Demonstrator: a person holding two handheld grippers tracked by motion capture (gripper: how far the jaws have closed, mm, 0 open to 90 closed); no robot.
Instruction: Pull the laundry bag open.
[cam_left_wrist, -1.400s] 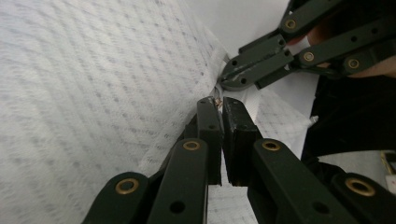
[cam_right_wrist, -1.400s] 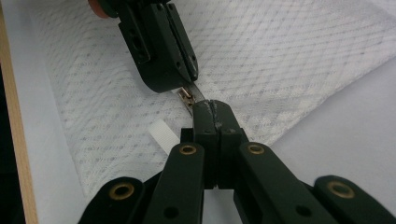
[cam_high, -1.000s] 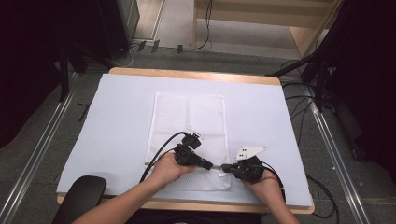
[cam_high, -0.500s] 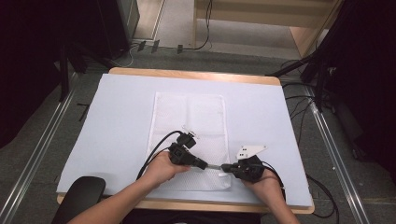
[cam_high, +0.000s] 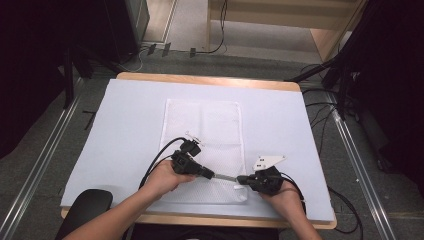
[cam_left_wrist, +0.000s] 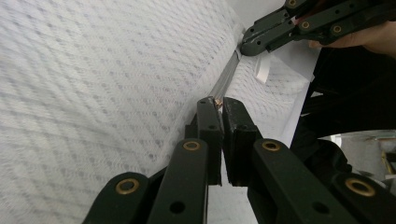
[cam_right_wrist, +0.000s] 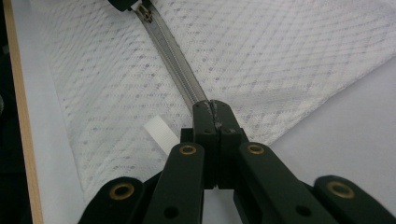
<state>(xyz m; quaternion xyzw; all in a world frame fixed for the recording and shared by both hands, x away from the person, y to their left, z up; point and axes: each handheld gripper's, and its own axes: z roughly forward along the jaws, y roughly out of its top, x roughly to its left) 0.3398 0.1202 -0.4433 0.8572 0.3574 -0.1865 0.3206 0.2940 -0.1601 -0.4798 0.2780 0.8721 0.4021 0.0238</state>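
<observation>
Zipper (cam_right_wrist: 175, 51) work advances: left gripper (cam_high: 216, 175) has drawn the pull (cam_left_wrist: 217, 104) leftward; right gripper (cam_high: 241, 180) stays clamped on the mesh bag's (cam_high: 202, 125) near right end.

The counter (cam_high: 210, 80) is a wooden top whose pale edge shows along the far side and at the near corners. A light blue-grey sheet (cam_high: 125, 125) covers nearly all of it, lying flat and smooth. On the sheet, about midway across, lies a white mesh bag (cam_high: 202, 125), oblong, its long sides running away from the person and its near end close to the near edge of the counter. A grey zipper (cam_right_wrist: 175, 53) runs along the bag's near end. A small white tag (cam_right_wrist: 160, 134) sticks out from the bag beside the zipper.
</observation>
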